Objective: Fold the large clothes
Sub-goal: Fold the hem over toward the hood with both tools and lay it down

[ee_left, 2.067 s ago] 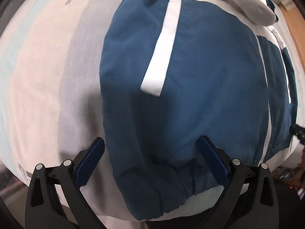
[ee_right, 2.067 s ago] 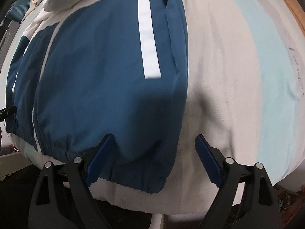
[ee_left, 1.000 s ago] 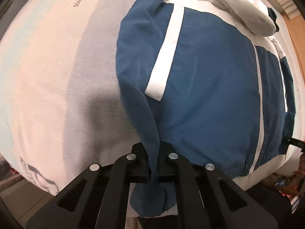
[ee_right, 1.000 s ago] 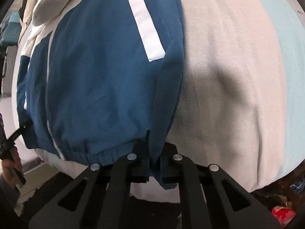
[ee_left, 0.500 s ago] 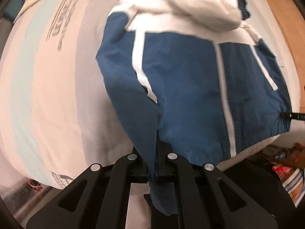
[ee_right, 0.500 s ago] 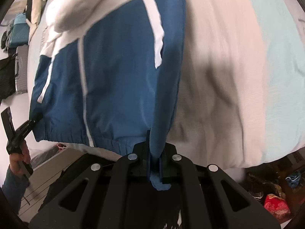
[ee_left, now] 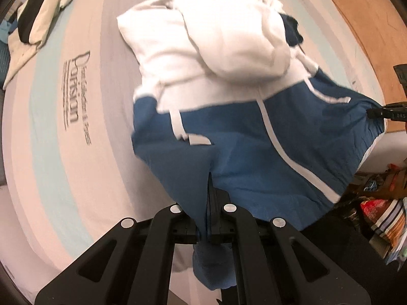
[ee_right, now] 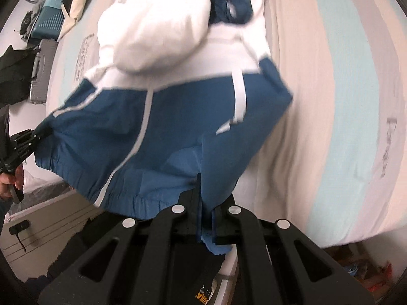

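Observation:
A blue and white hooded jacket (ee_left: 254,132) lies on the striped bed sheet (ee_left: 76,152), its blue bottom half lifted off the mattress and its white hood (ee_left: 241,38) still resting higher up the bed. My left gripper (ee_left: 207,218) is shut on one bottom corner of the jacket, and a tail of blue cloth hangs below the jaws. My right gripper (ee_right: 204,218) is shut on the other bottom corner of the jacket (ee_right: 157,137). Each gripper also shows in the other's view, pinching the hem: the right gripper (ee_left: 381,113) and the left gripper (ee_right: 30,137).
Folded black and cream clothes (ee_left: 28,25) lie at the far left of the bed. A suitcase (ee_right: 42,68) and bags stand beside the bed. A wooden floor (ee_left: 363,25) runs along one side. Cluttered items (ee_left: 381,203) sit past the bed's near edge. A hand (ee_right: 10,178) holds the left gripper.
Both grippers closed on the jacket's bottom corners and rose, lifting the hem off the bed. The blue lower half now hangs stretched between them, and more of the bed and room shows.

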The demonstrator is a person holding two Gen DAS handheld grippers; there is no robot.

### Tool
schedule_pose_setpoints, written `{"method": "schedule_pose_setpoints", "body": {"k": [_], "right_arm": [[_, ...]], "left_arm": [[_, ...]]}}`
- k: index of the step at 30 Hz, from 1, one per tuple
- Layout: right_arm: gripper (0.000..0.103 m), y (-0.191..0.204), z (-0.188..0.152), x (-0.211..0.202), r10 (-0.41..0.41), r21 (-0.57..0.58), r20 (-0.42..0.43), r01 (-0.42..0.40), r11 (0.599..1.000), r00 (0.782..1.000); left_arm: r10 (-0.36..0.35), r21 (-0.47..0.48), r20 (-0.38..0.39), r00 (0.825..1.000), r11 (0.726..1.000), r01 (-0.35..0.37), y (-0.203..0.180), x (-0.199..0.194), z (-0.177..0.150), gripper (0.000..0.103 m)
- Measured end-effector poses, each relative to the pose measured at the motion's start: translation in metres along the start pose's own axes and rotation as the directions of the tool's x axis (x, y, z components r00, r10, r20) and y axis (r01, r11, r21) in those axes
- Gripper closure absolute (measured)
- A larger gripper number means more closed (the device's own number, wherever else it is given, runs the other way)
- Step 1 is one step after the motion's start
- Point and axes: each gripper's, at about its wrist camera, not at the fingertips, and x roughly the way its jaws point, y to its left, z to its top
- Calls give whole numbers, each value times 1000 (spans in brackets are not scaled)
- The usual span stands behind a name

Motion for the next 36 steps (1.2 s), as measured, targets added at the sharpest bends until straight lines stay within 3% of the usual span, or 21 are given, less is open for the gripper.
{"method": "schedule_pose_setpoints", "body": {"k": [8,16,24,30,36], "right_arm": [[101,-26,87,-35,2,47,114,-8,999,993],[101,-48,190,-55,15,99,205,-36,994,979],[101,-66,303,-15,-46,164,216,10,986,975],[101,-73,349,8,-98,195,230,53,979,968],[101,-85,373,41,-118,242,240,58,969,964]], "left_arm": [[-5,-31,34,999,999,6,32,-4,72,101],[13,-83,88,996,997,-6,88,6,185,101],[23,-155,69,997,988,-12,129,73,282,101],[33,-212,64,997,977,-19,145,94,318,101],[36,-303,56,998,953,-18,168,133,337,100]]}}
